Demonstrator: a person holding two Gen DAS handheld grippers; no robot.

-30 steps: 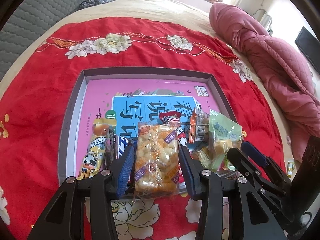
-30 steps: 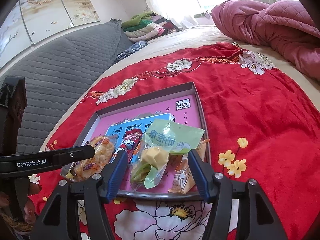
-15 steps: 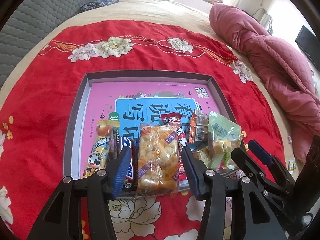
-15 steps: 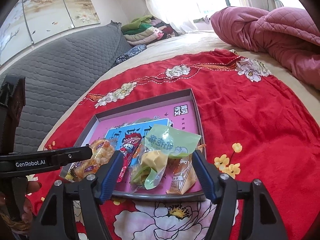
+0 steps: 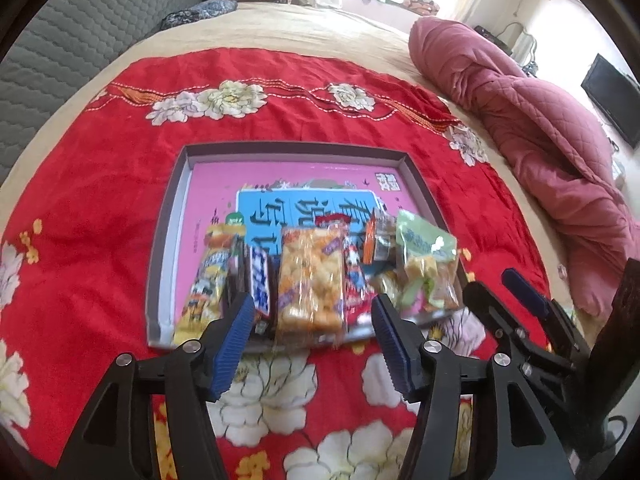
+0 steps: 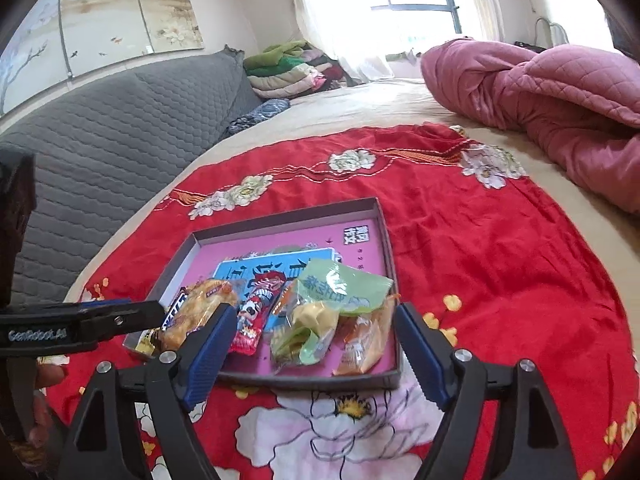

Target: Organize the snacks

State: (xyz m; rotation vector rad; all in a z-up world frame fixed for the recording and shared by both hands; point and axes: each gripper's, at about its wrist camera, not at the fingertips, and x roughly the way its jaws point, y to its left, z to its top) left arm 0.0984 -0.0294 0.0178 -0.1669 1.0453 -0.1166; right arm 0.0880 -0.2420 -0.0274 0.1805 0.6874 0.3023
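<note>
A grey tray [image 5: 168,216] with a pink and blue printed floor lies on a red floral cloth [image 5: 100,152]. Several snack packs lie in a row along its near edge: a yellow cartoon pack [image 5: 206,280], a dark bar [image 5: 262,284], a clear pack of orange puffs [image 5: 312,280], a red pack [image 5: 354,276] and a green bag [image 5: 426,256]. My left gripper [image 5: 312,344] is open and empty, just short of the tray's near edge. My right gripper [image 6: 314,348] is open and empty, in front of the green bag [image 6: 340,292] and the tray [image 6: 384,236].
The cloth covers a beige bed. A pink quilt [image 5: 540,128] is bunched at the right. A grey padded headboard [image 6: 120,128] and folded blankets [image 6: 288,68] are at the back left. The right gripper's body shows at the left view's right edge [image 5: 520,312].
Both grippers have drawn back from the tray toward me and risen a little. The snacks stay where they lay in the tray. Both stay open.
</note>
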